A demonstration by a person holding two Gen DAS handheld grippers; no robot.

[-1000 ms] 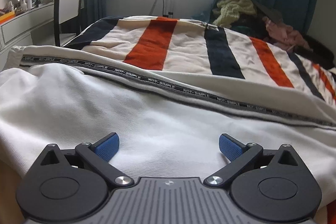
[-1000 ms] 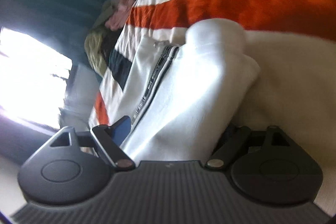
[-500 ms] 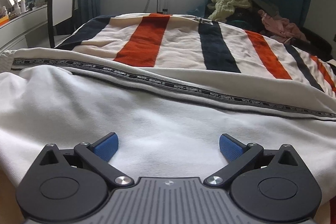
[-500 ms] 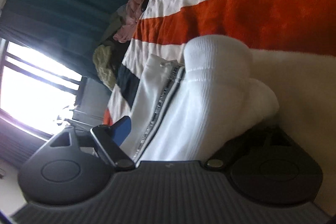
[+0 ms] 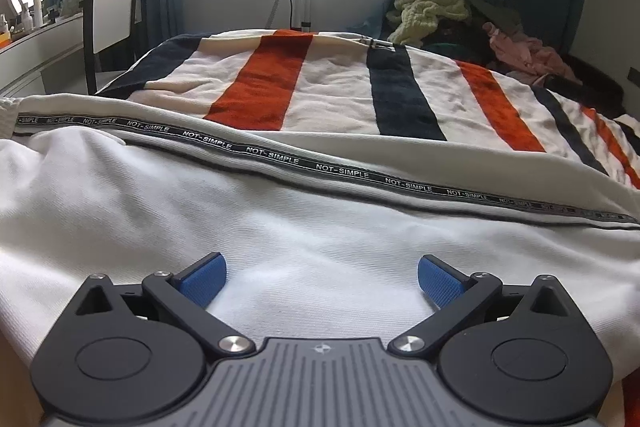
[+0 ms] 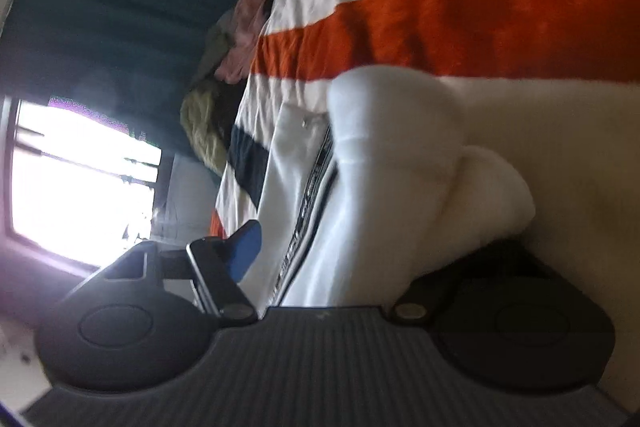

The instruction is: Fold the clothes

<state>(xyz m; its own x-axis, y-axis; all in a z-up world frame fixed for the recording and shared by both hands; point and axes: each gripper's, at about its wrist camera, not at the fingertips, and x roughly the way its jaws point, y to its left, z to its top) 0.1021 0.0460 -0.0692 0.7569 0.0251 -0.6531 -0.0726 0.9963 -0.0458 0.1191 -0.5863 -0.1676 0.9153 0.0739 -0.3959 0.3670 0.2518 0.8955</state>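
A white garment with a black "NOT-SIMPLE" tape strip lies across the near part of the striped bed. My left gripper is open, its blue pads just above the white cloth, holding nothing. In the right wrist view the camera is rolled on its side. A thick fold of the same white garment fills the space between the jaws of my right gripper. One blue pad shows at the left; the other finger is hidden under the cloth.
The bed has an orange, navy and cream striped blanket. A pile of clothes lies at its far right corner. A white chair and a desk stand at the left, a window and dark curtains behind.
The left gripper has drifted slightly back and stays open. The right gripper has shifted with the white fold between its fingers; the cloth bulges more toward the right finger.
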